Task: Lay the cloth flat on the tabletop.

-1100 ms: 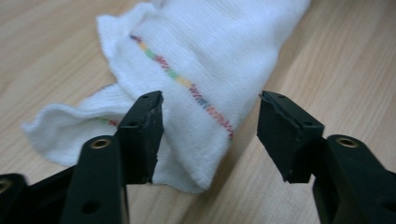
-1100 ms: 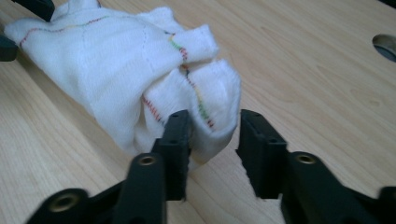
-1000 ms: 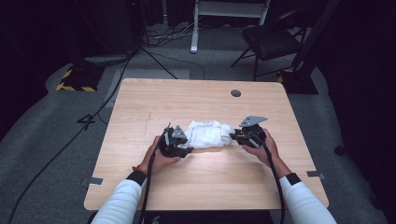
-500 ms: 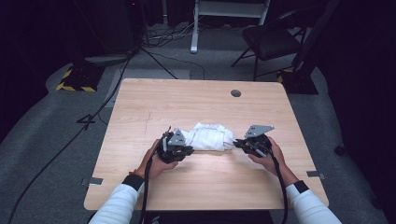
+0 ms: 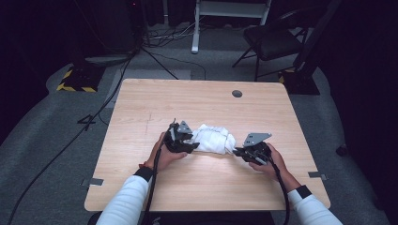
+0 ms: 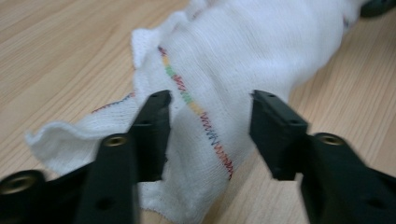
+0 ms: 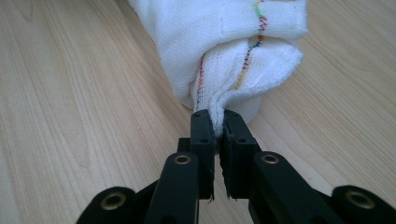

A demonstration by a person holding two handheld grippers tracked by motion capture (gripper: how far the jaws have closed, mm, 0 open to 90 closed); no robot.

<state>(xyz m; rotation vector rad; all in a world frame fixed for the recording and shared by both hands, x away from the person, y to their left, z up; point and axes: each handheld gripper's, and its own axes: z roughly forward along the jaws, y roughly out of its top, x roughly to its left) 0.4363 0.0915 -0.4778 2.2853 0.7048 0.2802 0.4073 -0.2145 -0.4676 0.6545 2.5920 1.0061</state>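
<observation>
A white cloth (image 5: 213,138) lies bunched up in the middle of the bench (image 5: 187,101), a bit nearer the person than the far edge. It is a soft knit cloth with a thin line of coloured stitches along its edge, red, green, yellow and blue. It looks crumpled and folded over on itself, not flat.

The right gripper (image 7: 215,122) is at the right end of the cloth (image 7: 229,51). Its jaws are clenched tight on a small fold of the cloth edge, and the fold sticks up between them. The cloth pulls up into a bundle just past the jaws.

The left gripper (image 6: 208,122) is at the left end of the cloth (image 6: 243,51). Its jaws have just been opening. They stand apart now, one on each side of the cloth, with the stitched edge running between them. The pads do not press on it, so the cloth is let go on this side.

In the high view a hand holds each tool, the left gripper (image 5: 180,138) just beside the cloth and the right gripper (image 5: 251,150) at its other end. White sleeves (image 5: 126,201) come in from the bottom. The bench is light wood with a small round hole (image 5: 237,93) near its far edge. Behind it on the grey floor stand a dark chair (image 5: 272,40) and some cables (image 5: 159,58).
</observation>
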